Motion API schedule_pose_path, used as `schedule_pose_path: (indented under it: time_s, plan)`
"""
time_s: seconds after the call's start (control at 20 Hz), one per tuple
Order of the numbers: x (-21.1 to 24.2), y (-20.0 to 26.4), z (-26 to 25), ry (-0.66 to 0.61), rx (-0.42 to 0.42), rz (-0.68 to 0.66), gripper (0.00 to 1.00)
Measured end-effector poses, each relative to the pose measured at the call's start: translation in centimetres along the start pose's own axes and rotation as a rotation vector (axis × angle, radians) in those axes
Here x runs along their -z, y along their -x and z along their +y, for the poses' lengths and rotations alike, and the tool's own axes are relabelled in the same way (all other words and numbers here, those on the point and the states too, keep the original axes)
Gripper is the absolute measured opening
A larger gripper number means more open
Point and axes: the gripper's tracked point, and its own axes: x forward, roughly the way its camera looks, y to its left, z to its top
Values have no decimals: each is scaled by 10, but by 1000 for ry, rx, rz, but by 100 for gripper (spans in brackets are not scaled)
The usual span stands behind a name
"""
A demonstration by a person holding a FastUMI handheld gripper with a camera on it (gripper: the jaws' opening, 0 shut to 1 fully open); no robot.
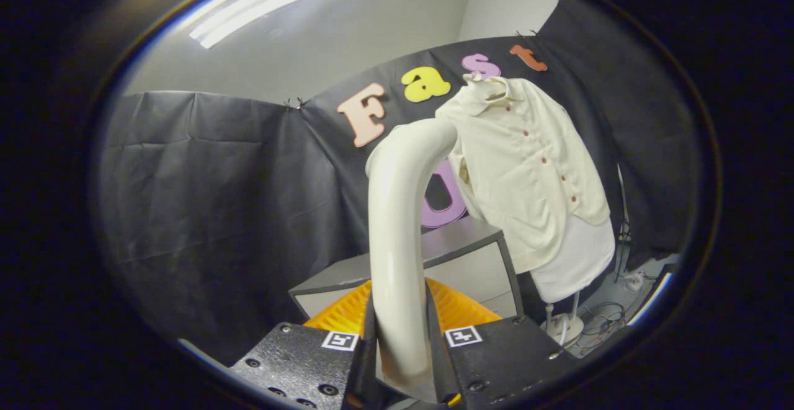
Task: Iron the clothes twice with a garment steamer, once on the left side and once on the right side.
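Gripper view: the gripper (pixel 400 342) is clamped on the steamer handle (pixel 397 224), which should be kept upright while sweeping evenly down one side of the shirt (pixel 527 168).

Ceiling strip light (pixel 257 4) glares; edges warp, perhaps blurred.

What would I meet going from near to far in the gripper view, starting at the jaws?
Gripper, jaws shut on the steamer handle → orange steamer body just ahead → grey cabinet → cream shirt on its stand → black cloth wall.
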Motion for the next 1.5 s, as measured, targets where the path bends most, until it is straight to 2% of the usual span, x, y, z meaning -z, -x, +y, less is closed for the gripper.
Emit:
schedule_pose_path:
  time_s: [0.15,0.35,0.55,0.65,0.85,1.05,1.5]
  plan:
    - [3,6,35,54,1,-20,36]
    - [3,10,86,208,-7,-55,36]
    - [6,10,134,266,-23,-89,36]
    - [7,9,136,316,-2,-98,36]
    - [10,-3,139,236,17,-82,36]
    - [7,-13,134,269,56,-102,36]
    - [10,-16,135,262,68,-88,36]
